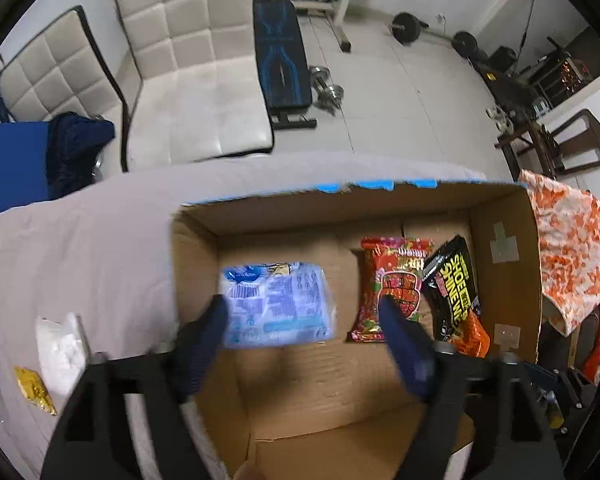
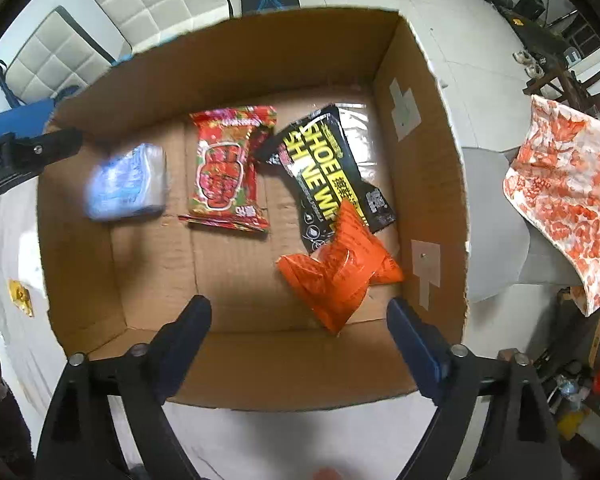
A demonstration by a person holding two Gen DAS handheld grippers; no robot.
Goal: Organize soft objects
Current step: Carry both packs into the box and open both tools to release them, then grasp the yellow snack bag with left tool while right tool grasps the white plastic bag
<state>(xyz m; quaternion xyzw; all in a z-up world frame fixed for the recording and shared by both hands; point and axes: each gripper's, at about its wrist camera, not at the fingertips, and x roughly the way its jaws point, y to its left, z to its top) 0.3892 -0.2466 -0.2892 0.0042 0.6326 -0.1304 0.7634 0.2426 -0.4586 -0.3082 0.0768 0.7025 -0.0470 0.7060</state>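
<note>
We hold both grippers over the open cardboard box (image 2: 420, 128). Our left gripper (image 1: 304, 312) has its fingers spread wide, and the blue-and-white tissue pack (image 1: 276, 304) appears blurred between them, over the box's left side; we cannot tell whether a fingertip touches it. Our right gripper (image 2: 300, 312) hangs at the box's near edge, fingers wide apart and holding nothing. On the box floor lie the red snack packet (image 2: 228, 168) near the middle, the black shoe shine wipes pouch (image 2: 324, 160) toward the right wall, and the orange packet (image 2: 340, 272) overlapping its near end. We judge these light, soft and crinkly, their film slippery, so gripping across the packet's middle suits best.
</note>
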